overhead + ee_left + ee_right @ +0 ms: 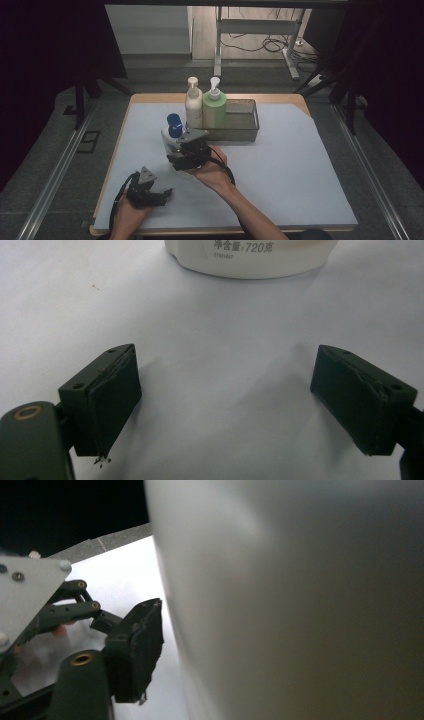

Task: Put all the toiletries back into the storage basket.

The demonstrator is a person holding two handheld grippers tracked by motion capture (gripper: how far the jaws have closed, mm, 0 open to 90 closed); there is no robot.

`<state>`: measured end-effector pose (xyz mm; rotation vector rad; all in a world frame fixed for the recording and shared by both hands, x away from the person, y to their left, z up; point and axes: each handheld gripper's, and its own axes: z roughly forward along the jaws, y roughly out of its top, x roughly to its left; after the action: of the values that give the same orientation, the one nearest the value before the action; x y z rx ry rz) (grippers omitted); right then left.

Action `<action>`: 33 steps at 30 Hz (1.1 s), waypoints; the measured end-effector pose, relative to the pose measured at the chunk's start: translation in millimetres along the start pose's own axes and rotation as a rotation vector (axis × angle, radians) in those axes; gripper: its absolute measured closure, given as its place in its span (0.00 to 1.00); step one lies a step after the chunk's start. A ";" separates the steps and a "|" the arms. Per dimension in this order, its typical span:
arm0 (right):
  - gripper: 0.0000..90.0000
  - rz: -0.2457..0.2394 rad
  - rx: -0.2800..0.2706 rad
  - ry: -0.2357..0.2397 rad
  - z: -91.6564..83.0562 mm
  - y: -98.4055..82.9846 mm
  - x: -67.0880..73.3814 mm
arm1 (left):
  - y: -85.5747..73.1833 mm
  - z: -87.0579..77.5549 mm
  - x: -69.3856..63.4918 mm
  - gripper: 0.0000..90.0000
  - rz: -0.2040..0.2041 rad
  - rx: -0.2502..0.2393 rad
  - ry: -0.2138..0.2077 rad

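Your forearms come in lowest in the high view, so start there. Taking the large white plastic bottle with the round blue cap (172,140) as your landmark: it stands on the pale blue surface (280,175), in front and to the left of the grey wire-mesh basket (240,122), which already holds a cream pump bottle (193,106) and a green pump bottle (214,107).

Your right tool (180,160) sits against the near side of the white bottle. Its jaws stand around the body, part closed, and in the right gripper view the bottle wall (300,605) bulks so close that one black pad (140,647) shows just beside it with a thin gap. I would judge the grasp as under way, not yet firm. Your next move, as I read it, calls for closing fully until both pads press, then lifting straight up and carrying the bottle to the free space right of the green pump bottle.

Your left tool (162,192) rests low on the surface, nearer you and to the left of the white bottle, jaws wide apart with nothing between them. The left gripper view shows the bottle base (250,260) well ahead.

Hard to make out: the right tool's far jaw is hidden behind the bottle, so contact there cannot be told. The label print is cut off.
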<state>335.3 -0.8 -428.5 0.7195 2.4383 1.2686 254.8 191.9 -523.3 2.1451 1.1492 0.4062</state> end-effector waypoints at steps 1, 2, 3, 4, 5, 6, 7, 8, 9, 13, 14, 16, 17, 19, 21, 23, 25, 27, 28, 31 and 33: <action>0.33 0.001 -0.003 -0.003 0.1 0.7 0.6 | 0.0 0.0 0.0 0.14 0.000 0.000 0.000; 0.35 -0.001 -0.006 -0.009 0.2 1.4 0.7 | 0.0 0.0 0.1 0.14 0.000 0.000 0.000; 0.39 -0.002 -0.007 -0.016 0.1 1.8 0.3 | 0.0 0.0 0.1 0.14 0.000 0.000 0.000; 0.42 0.002 -0.007 -0.020 -0.5 1.8 -0.6 | 0.1 0.1 0.2 0.14 0.002 0.000 0.000; 0.42 0.014 -0.011 -0.008 -1.0 1.7 -2.4 | 0.1 0.0 0.2 0.14 0.002 0.000 0.000; 0.43 0.027 -0.009 0.001 -1.6 1.6 -4.1 | 0.1 0.1 0.2 0.14 0.001 0.000 -0.001; 0.43 0.030 -0.011 0.005 -2.0 1.4 -4.8 | 0.1 0.1 0.2 0.14 0.001 0.000 -0.001; 0.43 0.030 -0.012 0.006 -2.2 1.2 -4.8 | 0.1 0.1 0.1 0.14 0.001 0.000 -0.001; 0.43 0.029 -0.011 0.005 -2.4 1.4 -4.5 | 0.1 0.1 0.1 0.14 0.001 0.000 -0.001; 0.44 0.023 -0.007 0.000 -3.4 2.2 -2.6 | 0.1 0.1 0.0 0.14 0.000 0.000 -0.001; 0.44 0.022 -0.007 0.000 -3.7 2.3 -2.5 | 0.1 0.0 0.1 0.14 0.000 -0.001 -0.001; 0.44 0.025 -0.003 -0.003 -4.9 2.4 -2.1 | 0.1 0.1 0.2 0.14 0.001 0.000 -0.002; 0.44 0.023 0.000 -0.006 -5.6 2.4 -2.1 | 0.1 0.1 0.2 0.14 0.001 0.000 -0.002; 0.45 0.019 0.007 -0.011 -7.6 2.5 -1.4 | 0.1 0.0 0.1 0.14 0.000 0.001 -0.001; 0.45 0.013 0.009 -0.011 -10.9 2.7 -1.5 | 0.1 0.1 -0.1 0.14 -0.003 -0.001 -0.001; 0.45 0.011 0.009 -0.006 -15.7 3.4 -2.4 | 0.1 0.2 -0.2 0.14 -0.003 -0.002 0.000; 0.45 0.016 0.008 -0.001 -20.8 3.9 -3.1 | 0.1 0.2 -0.2 0.14 -0.003 -0.002 -0.001; 0.45 0.016 0.013 0.005 -25.8 3.9 -4.3 | 0.1 0.2 -0.2 0.14 -0.003 -0.002 0.000; 0.45 0.015 0.015 0.006 -28.2 3.6 -4.8 | 0.1 0.2 -0.2 0.14 -0.003 -0.002 0.000; 0.45 0.009 0.019 0.008 -35.8 2.1 -7.3 | 0.1 0.1 -0.2 0.14 -0.003 -0.001 0.000; 0.45 0.012 0.022 0.013 -41.6 1.1 -10.5 | 0.1 0.1 -0.1 0.14 -0.003 -0.001 0.001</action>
<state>324.6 -34.1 -403.7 0.7343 2.4653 1.2570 254.9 191.7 -523.3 2.1424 1.1522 0.4059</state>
